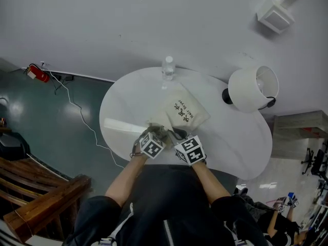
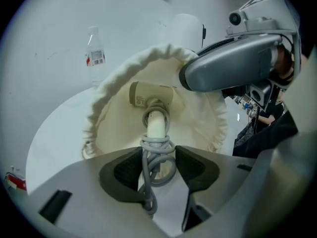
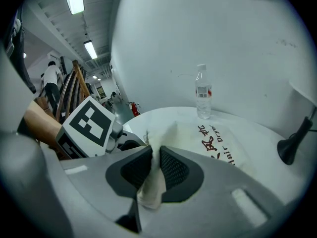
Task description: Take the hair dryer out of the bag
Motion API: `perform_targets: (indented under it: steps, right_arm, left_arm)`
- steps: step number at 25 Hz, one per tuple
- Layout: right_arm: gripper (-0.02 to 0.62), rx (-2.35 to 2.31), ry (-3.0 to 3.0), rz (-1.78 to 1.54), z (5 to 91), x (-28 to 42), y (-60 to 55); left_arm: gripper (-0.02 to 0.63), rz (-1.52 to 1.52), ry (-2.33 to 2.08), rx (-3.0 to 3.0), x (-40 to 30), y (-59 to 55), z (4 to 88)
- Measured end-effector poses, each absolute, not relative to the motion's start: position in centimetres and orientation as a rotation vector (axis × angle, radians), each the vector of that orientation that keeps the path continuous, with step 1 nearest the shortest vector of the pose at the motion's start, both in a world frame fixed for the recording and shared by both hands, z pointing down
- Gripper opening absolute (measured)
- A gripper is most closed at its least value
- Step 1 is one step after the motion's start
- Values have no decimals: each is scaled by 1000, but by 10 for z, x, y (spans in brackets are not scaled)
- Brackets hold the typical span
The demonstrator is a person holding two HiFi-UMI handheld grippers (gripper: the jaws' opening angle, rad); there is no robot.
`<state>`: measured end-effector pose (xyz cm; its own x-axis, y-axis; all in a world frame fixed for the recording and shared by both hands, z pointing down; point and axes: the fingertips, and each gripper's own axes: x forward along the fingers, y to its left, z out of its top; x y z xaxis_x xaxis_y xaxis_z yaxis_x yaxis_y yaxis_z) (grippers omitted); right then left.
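A cream cloth bag printed "Hair Dryer" lies on the round white table, its mouth towards me. In the left gripper view I look into the bag's open mouth. The cream hair dryer lies inside, handle towards me, with grey cord coiled round it. My left gripper is shut on that coil at the mouth. My right gripper is shut on a fold of the bag's rim, just right of the left one.
A clear water bottle stands at the table's far edge beyond the bag. A white lamp sits at the right. A wooden bench and a cable on the floor are to the left. A person crouches at the lower right.
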<state>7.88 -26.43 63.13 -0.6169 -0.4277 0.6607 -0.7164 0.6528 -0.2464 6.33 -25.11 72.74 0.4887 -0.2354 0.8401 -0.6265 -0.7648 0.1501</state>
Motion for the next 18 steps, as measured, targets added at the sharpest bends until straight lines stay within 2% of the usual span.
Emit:
perform_targets:
  steps: [18]
  right_arm:
    - [46,911,-2282,690,642,70,-266]
  left_arm:
    - [210,1184,-717,2288,31,-228,722]
